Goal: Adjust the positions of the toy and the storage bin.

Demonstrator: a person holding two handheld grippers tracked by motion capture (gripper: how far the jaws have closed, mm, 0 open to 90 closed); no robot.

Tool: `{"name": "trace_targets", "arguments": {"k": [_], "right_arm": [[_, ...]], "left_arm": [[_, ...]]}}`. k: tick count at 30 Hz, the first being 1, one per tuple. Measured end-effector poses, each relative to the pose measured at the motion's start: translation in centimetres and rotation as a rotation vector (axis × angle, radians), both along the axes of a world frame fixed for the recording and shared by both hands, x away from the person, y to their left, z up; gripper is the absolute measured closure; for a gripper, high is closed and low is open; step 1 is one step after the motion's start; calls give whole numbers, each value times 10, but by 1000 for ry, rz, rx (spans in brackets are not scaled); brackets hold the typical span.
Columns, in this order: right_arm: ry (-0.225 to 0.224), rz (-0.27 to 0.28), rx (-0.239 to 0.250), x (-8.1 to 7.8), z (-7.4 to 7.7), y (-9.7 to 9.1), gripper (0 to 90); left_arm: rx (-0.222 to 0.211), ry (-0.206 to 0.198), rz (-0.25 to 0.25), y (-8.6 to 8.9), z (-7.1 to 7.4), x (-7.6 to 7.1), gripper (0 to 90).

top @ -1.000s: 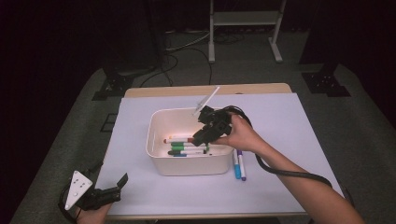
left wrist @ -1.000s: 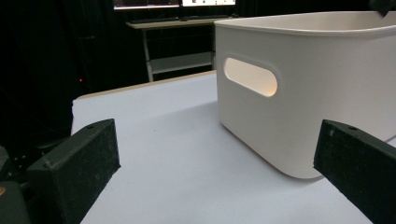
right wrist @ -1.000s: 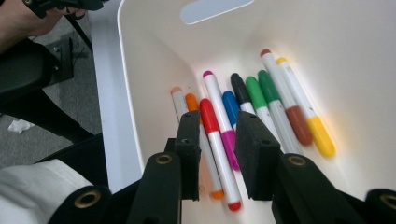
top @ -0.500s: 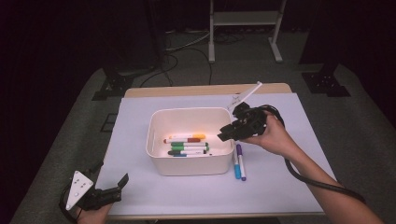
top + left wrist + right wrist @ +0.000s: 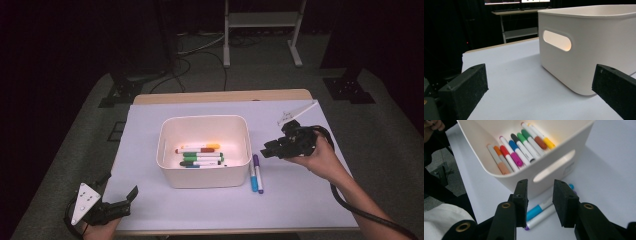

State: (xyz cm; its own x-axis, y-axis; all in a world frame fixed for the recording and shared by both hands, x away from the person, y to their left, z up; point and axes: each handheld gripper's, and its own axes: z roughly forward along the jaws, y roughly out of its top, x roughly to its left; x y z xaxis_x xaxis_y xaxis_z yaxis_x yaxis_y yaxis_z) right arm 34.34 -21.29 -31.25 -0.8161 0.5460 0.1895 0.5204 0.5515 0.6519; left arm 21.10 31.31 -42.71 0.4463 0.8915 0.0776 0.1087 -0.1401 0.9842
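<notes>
Right gripper view: right gripper [image 5: 540, 203], jaws apart and just opened further (nothing between them), above the blue marker [image 5: 539, 209] and purple marker [image 5: 541, 217] lying side by side against the bin [image 5: 564, 167]; closing could pinch both or clip its wall.

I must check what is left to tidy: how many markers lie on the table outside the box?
2: a blue marker and a purple marker lie side by side just right of the box. None seems hidden.

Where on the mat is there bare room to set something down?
Free: the mat left of the white bin, up to the left gripper, and the strip behind the bin. Crowded: right of the bin, where two markers lie beside the right gripper.
</notes>
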Motion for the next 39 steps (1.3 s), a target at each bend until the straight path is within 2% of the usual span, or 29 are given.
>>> {"name": "trace_targets", "arguments": {"k": [9,16,27,39], "right_arm": [[78,-46,-12,0,-50,-12,606],[97,-76,-26,3,-78,-9,585],[98,-131,-51,6,-104,1,538],[83,-175,-74,11,-116,14,522]], "left_arm": [[1,0,6,1,0,0,0],[-1,-1,6,1,0,-1,0],[-3,-3,7,2,0,-1,0],[-3,-3,7,3,0,-1,0]]}}
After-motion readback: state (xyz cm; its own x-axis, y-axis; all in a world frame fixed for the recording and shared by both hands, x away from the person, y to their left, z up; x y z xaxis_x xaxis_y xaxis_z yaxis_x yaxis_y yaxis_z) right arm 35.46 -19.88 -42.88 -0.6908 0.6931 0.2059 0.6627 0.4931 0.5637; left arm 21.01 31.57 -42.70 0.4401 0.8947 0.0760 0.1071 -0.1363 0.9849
